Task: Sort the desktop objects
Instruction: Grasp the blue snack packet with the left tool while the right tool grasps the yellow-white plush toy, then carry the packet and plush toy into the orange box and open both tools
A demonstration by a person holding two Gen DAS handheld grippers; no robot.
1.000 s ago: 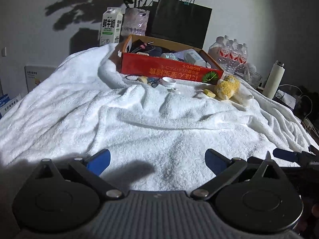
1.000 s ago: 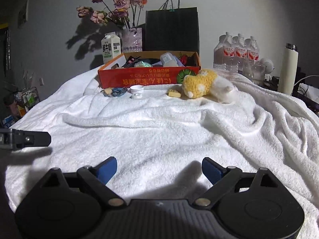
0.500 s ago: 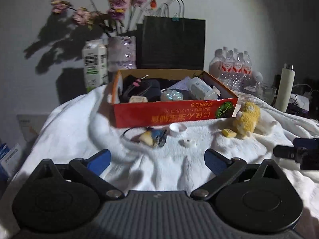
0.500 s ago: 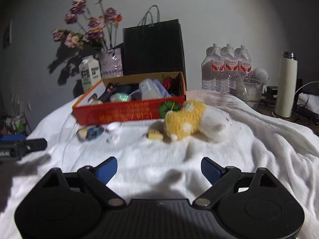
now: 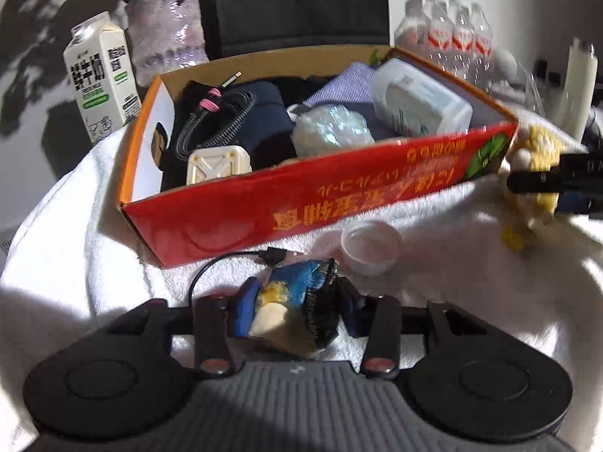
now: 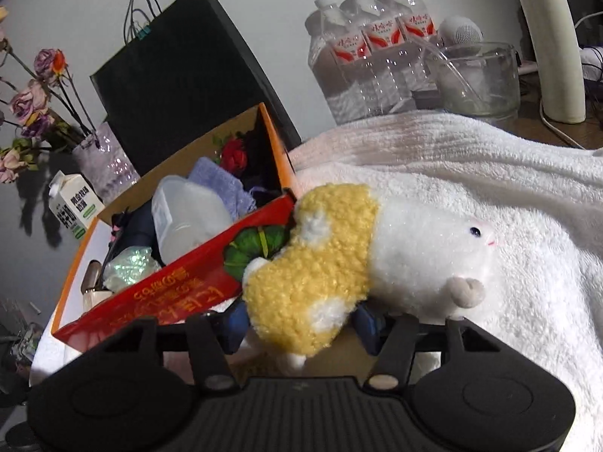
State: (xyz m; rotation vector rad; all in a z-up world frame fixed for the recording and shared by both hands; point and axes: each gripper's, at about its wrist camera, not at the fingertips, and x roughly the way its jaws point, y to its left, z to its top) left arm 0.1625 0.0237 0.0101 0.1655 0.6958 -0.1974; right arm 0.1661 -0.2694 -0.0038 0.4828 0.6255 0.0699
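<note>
Claws (image 5: 294,310) (image 6: 301,322) clamp snack packet (image 5: 297,301), plush (image 6: 331,263) beside box edge (image 5: 301,188).

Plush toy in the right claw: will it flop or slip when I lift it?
The plush toy looks soft and light, so lifting should be easy. The right claw pinches only its yellow end, so the white head will probably sag. Its fuzzy pile likely grips well; slipping seems unlikely.

wrist views, close, sharing red box (image 5: 286,203)
</note>
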